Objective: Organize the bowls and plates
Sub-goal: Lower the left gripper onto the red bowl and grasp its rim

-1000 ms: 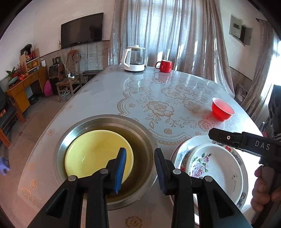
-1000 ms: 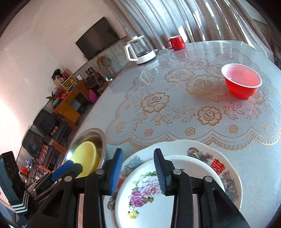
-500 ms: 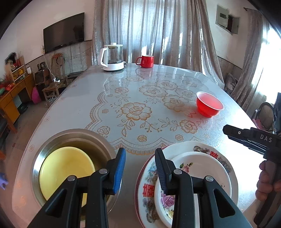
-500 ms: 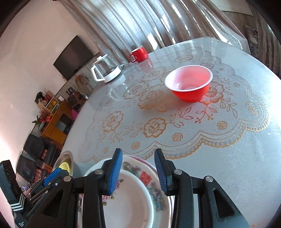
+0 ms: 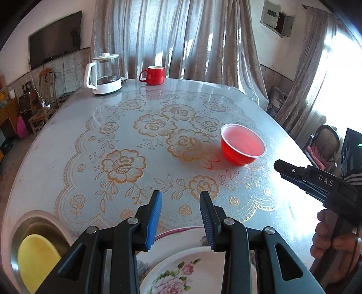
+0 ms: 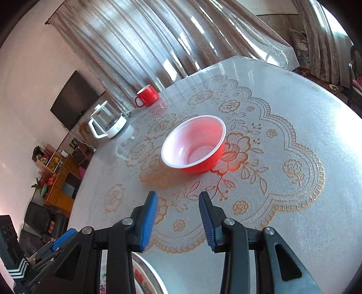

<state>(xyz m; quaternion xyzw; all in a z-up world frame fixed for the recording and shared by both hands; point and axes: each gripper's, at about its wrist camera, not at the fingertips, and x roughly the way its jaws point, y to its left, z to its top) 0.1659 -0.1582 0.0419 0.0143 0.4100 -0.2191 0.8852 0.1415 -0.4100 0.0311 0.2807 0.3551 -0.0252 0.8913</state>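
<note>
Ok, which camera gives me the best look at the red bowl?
The right wrist view: the red bowl sits near the middle of the frame, large, with its whole rim and pale inside showing. The left wrist view shows the same bowl smaller and off to the right, more from the side, inside only partly visible.

Home living/dining room. Big round table [image 5: 67, 158] under a clear cover with gold rose print, crockery on it: red mug [image 5: 153, 75], glass kettle [image 5: 104, 73] on a white base, red bowl [image 6: 194, 144], floral plates [image 5: 181, 271], steel basin [image 5: 34, 226] with a yellow bowl [image 5: 34, 260] in it. Wall-mounted flat TV [image 5: 55, 38], floor-length grey curtains [image 5: 181, 38] over bright windows, orange wooden cabinet [image 6: 61, 181] crowded with ornaments, wooden chair [image 5: 40, 113] by the wall, fuse box [image 5: 277, 21] high up on the plaster. Domestic clutter throughout.
</note>
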